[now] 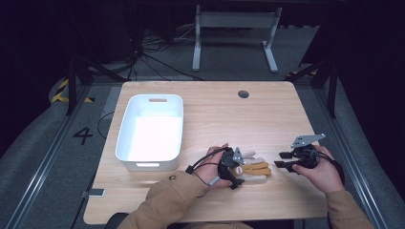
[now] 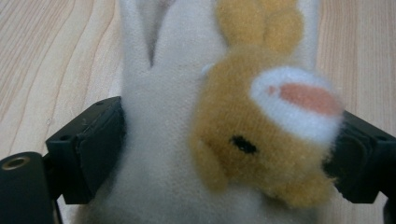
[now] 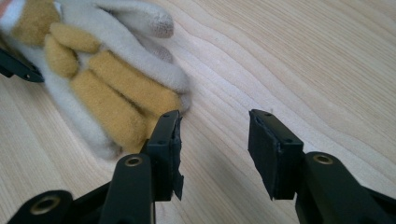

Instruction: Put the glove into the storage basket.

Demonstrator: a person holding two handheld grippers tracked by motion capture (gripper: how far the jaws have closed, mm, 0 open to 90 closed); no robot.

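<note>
A white and tan plush toy (image 1: 256, 169) lies on the wooden table (image 1: 215, 114) near its front edge. In the left gripper view its tan face (image 2: 261, 154) with a pink nose sits between the black jaws. My left gripper (image 1: 237, 168) (image 2: 224, 154) is shut on the plush toy, a pad pressing into each side. My right gripper (image 1: 284, 160) (image 3: 217, 140) is held just right of the toy, open, with bare wood between its jaws. In the right gripper view the toy's tan limbs (image 3: 112, 93) end beside the left jaw's tip.
A white plastic bin (image 1: 128, 128) with handle slots stands empty on the left half of the table. A round cable hole (image 1: 243, 94) sits near the far edge. Beyond the table, on the floor, are cables and a white desk frame (image 1: 234, 28).
</note>
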